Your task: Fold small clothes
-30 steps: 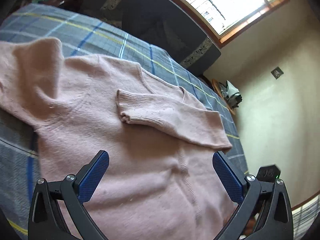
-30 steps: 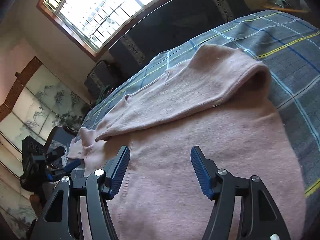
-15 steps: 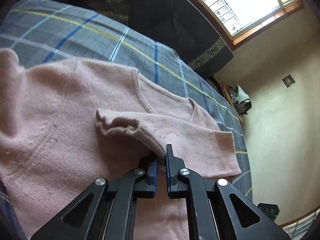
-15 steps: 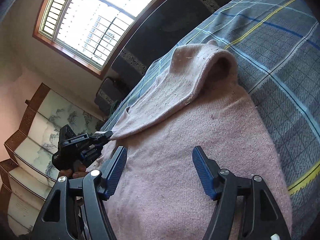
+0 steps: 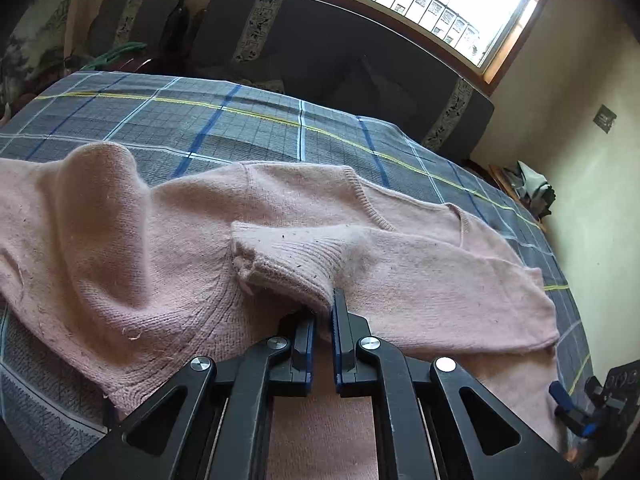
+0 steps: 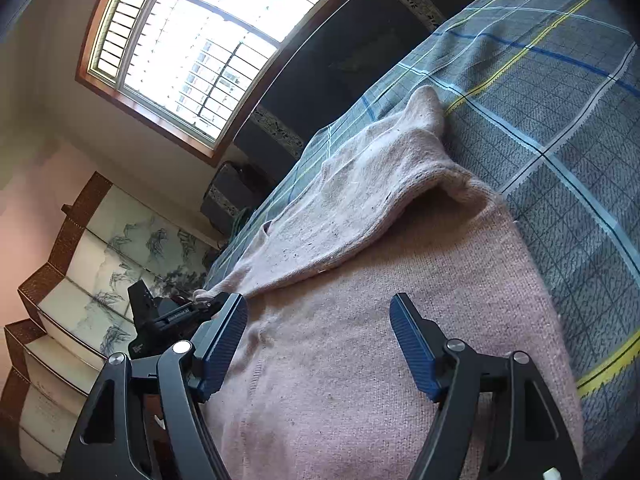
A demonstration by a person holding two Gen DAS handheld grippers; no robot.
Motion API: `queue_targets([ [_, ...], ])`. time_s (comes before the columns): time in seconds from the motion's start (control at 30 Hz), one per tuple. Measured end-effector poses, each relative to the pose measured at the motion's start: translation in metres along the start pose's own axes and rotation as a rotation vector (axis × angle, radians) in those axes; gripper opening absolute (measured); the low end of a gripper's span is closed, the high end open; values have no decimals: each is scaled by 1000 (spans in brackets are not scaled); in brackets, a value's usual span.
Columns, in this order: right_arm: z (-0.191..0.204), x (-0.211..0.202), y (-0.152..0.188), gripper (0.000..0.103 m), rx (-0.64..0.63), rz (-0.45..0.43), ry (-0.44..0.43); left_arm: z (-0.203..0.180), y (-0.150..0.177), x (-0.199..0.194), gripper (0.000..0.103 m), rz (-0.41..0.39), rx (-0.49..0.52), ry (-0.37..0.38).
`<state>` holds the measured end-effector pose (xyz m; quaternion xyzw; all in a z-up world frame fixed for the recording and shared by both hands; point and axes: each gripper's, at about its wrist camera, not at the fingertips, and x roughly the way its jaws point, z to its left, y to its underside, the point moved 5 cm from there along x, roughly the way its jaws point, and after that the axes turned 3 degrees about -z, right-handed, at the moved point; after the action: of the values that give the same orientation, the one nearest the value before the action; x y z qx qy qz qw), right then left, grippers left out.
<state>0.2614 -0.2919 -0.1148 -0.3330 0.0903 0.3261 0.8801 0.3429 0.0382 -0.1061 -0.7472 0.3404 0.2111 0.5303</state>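
Left gripper (image 5: 322, 316): nearest the lens in the left wrist view; jaws clenched on the ribbed cuff (image 5: 288, 264) of a sleeve, the knit pinched between the blue pads (image 5: 340, 320) and lifted a little off the garment below; seen small from the right wrist view too, at the far side of the sweater.
Right gripper (image 6: 318, 344): fingers spread apart and opening wider; nothing between them; the blue pads (image 6: 412, 348) hang over the lower body of the sweater, and whether they touch the knit I cannot tell.
Pink sweater (image 5: 120, 248): spread front-up on the plaid blanket; the gripped sleeve is folded across the chest below the V-neck; the other sleeve (image 6: 400, 184) is also turned in over the body, its fold arched up with a shadowed hollow under it; dark lint specks on the wool.
Plaid blanket (image 5: 240, 120): grey with blue, white and yellow lines; covers the surface under and beyond the sweater.
Dark sofa (image 5: 340, 60): just behind the blanket's far edge, with patterned bands on its cushions.
Window (image 6: 192, 40): above the sofa; bright, barred, wood-framed.
Folding screen (image 6: 100, 272): painted panels, standing off to the left side in the right wrist view.
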Motion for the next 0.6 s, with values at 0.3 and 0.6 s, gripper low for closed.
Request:
queue_targets([
  [0.3,1,-3,-1,71,12,-17,-18,15,2,5,24,24,-12,33],
  [0.6,0,-3,-1,71,18,-27,-22,115,-24,-102,68,-158,-338,135],
])
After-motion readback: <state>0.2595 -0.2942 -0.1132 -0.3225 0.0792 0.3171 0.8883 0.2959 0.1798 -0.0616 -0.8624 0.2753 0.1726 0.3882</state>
